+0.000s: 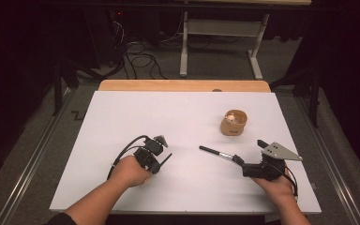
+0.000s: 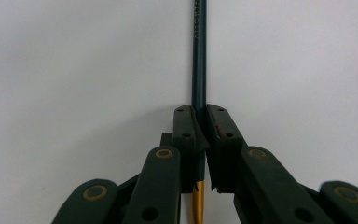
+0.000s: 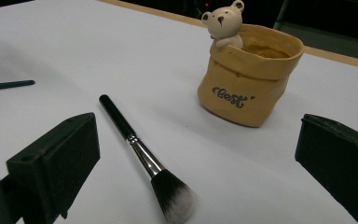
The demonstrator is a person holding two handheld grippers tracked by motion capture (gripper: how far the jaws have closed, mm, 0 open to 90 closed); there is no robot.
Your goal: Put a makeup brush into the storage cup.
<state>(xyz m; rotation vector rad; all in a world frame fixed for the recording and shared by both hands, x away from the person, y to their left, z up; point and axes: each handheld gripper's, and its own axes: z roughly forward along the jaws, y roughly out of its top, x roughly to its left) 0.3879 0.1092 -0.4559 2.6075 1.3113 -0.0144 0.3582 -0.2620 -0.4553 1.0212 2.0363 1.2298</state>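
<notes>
The white table [image 1: 122,187] filled most of the high view, with a wooden strip [image 1: 183,85] along its far edge; its near edge was cut off by the person's forearms and its surroundings were lost in darkness.

Toward the far right stood a tan holder shaped like a folded bag [image 3: 249,79], a small bear figure [image 3: 223,23] peeking over its rim. Its inside was only partly visible, and lettering on the front was hard to read.

The right gripper [image 1: 240,161] lay low on the near right of the table, its jaws spread wide and holding nothing. Between them, resting flat on the table, lay a makeup brush [image 3: 144,156] with a black handle, silver ferrule and dark, pale-tipped bristles. In the high view the bristle end was hidden by the gripper.

The left gripper [image 2: 200,126] sat at the near left, its jaws pressed together on a thin dark pencil [image 2: 198,60]. The shaft ran forward out of the top of that view, its tip cut off; a gold section showed behind the pads, and print on the shaft was too blurred to read.
</notes>
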